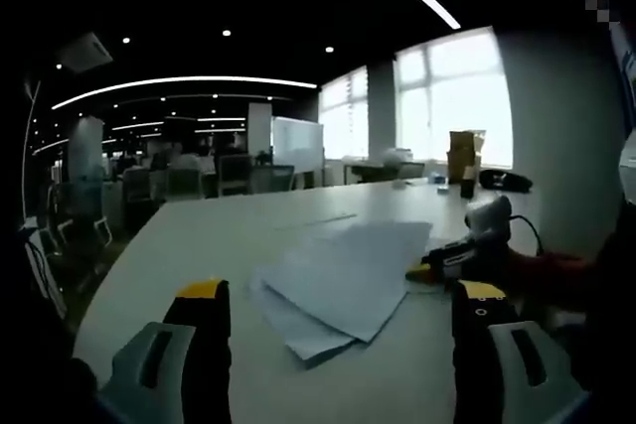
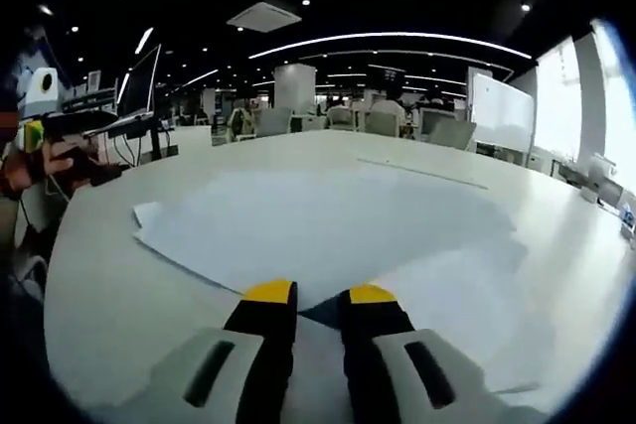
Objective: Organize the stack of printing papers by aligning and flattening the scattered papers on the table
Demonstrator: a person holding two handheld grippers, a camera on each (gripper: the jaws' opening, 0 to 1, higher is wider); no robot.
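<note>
Several white printing papers (image 1: pixel 348 270) lie fanned out and overlapping on the pale table (image 1: pixel 189 235), their corners out of line. My left gripper (image 1: pixel 343 290) is open wide, hovering just short of the papers' near edge. My right gripper (image 1: pixel 452 257) comes in from the right, its yellow tip at the papers' right edge. In the right gripper view the same papers (image 2: pixel 328 225) spread across the table (image 2: pixel 99 275). There my right gripper (image 2: pixel 319 293) has its jaws drawn nearly together at a paper corner. The left gripper (image 2: pixel 60 141), held by a hand, is at the far left.
A brown bag (image 1: pixel 462 154) and a dark object (image 1: pixel 505 181) sit at the table's far end by the windows. Office chairs (image 1: pixel 184 181) and a whiteboard (image 1: pixel 296 143) stand beyond the table. A monitor (image 2: pixel 139 81) stands on a desk at the left.
</note>
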